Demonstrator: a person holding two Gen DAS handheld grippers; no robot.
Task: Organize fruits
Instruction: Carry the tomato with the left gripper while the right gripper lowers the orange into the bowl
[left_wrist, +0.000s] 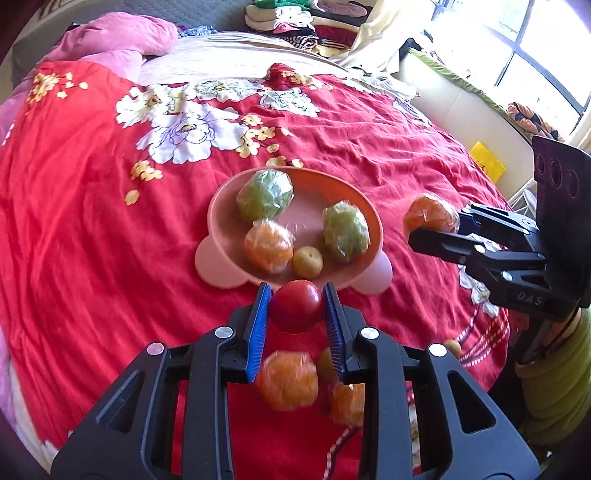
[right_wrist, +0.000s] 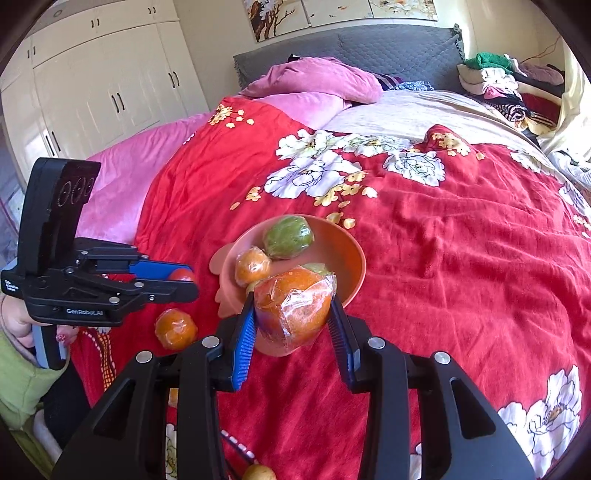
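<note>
On the red floral bedspread (left_wrist: 92, 221), the left tool (left_wrist: 297, 306) is clamped on a red tomato (left_wrist: 296, 311), held above two wrapped oranges (left_wrist: 288, 380) lying loose below it. Just beyond sits the pink bowl (left_wrist: 221, 206), holding two green wrapped fruits (left_wrist: 264, 194), an orange and a small yellowish fruit (left_wrist: 307, 261). To its right, the right tool (right_wrist: 293, 314) grips a plastic-wrapped orange (right_wrist: 295, 310) near the bowl's rim.

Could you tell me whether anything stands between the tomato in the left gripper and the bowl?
Nothing visible does. The left gripper holds the tomato just short of the bowl, over its near rim.
</note>
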